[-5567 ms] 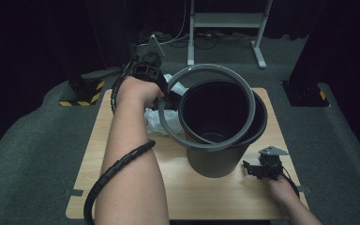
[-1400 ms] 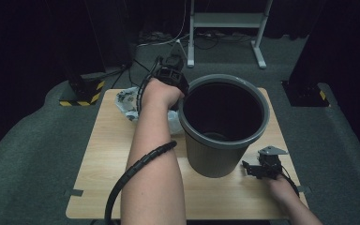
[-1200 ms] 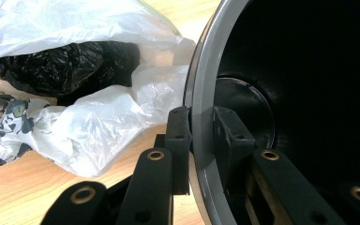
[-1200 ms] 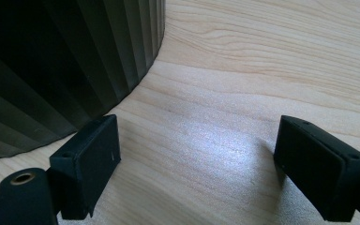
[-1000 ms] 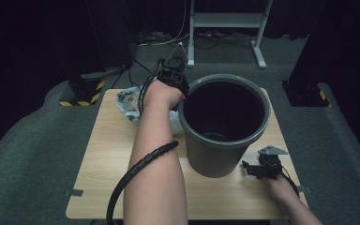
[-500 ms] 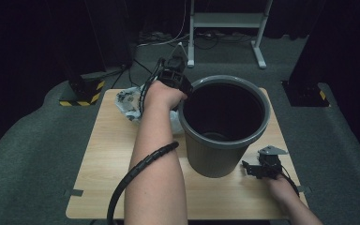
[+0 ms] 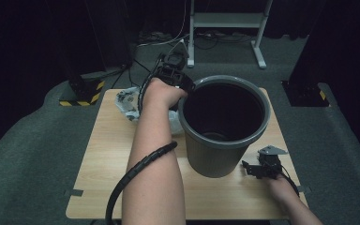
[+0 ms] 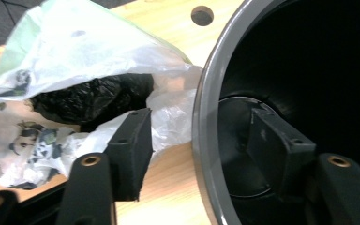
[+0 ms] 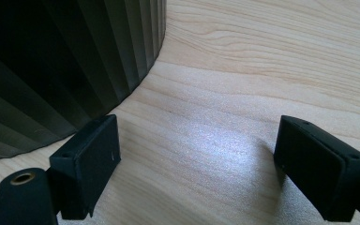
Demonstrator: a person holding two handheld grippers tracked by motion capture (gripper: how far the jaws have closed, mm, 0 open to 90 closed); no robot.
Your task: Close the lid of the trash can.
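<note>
Far left on the wooden table [image 7: 98, 154]: a crumpled clear plastic bag [image 8: 79, 61] with black plastic inside, touching the bin. Next, left gripper [image 8: 201, 140] straddling the rim of the grey waste bin [image 7: 215, 154], jaws just opened, pads clear of the rim. Bin upright at mid-table. Rightmost, right gripper [image 9: 197, 168] resting low just beside the bin's ribbed wall, jaws wide apart, holding nothing.

Both forearms are bare, no sleeves. The left gripper [image 7: 172, 70] is black, with a ribbed black cable [image 7: 136, 171] trailing from it. Its jaws are blocky black pads on arms with brass-ringed screw holes. The right gripper [image 7: 261, 168] is black too, topped by a grey three-cornered plate [image 7: 272, 150].
</note>
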